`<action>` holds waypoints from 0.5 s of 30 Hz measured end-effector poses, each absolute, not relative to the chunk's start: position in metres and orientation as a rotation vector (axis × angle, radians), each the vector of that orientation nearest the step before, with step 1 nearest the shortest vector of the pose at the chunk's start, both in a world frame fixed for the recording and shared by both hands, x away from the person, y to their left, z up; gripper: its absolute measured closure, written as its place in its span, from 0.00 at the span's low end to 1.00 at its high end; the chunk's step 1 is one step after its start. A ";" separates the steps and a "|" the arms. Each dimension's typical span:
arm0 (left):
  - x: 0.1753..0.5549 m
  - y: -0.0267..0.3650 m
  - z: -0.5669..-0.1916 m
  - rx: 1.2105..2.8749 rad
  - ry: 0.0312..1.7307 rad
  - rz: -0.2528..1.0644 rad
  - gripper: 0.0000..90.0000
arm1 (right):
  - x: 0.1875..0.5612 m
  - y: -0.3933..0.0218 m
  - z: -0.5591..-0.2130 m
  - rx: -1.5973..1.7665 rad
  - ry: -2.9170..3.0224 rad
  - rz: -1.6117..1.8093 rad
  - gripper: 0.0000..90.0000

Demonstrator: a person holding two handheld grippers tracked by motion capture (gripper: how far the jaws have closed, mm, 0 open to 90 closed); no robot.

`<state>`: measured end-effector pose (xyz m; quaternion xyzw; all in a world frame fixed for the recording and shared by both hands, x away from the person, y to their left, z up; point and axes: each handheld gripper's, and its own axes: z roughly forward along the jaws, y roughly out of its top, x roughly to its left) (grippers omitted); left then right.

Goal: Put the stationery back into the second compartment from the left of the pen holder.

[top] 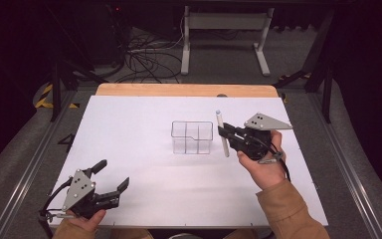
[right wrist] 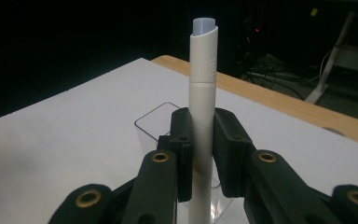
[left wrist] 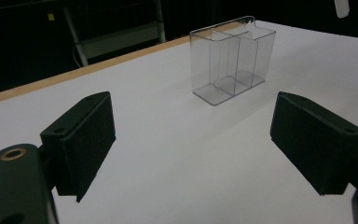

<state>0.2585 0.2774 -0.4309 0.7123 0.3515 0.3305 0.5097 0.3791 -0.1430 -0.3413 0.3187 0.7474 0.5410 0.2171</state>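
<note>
While the left gripper point(top: 113, 179) rests with jaws wide apart at the near left corner of the table point(top: 129, 124), well away from the work, the clear divided box point(top: 192, 137) stands mid-table. Just right of it, the right gripper point(top: 225, 133) clamps a white pen point(top: 222, 133) upright, its long axis vertical, beside the box. No readable writing anywhere.
</note>
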 end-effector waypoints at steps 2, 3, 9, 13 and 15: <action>0.259 0.278 -0.431 1.718 0.843 0.797 0.16 | 0.380 -0.143 -0.341 0.861 2.065 1.503 0.87; 0.259 0.278 -0.431 1.719 0.843 0.797 0.17 | 0.380 -0.143 -0.341 0.840 2.062 1.498 0.87; 0.259 0.278 -0.431 1.717 0.844 0.797 0.16 | 0.381 -0.142 -0.341 0.809 2.059 1.512 0.87; 0.259 0.277 -0.431 1.715 0.847 0.792 0.16 | 0.381 -0.139 -0.340 0.775 2.047 1.533 0.87; 0.258 0.277 -0.431 1.715 0.846 0.794 0.17 | 0.382 -0.137 -0.339 0.747 2.043 1.545 0.87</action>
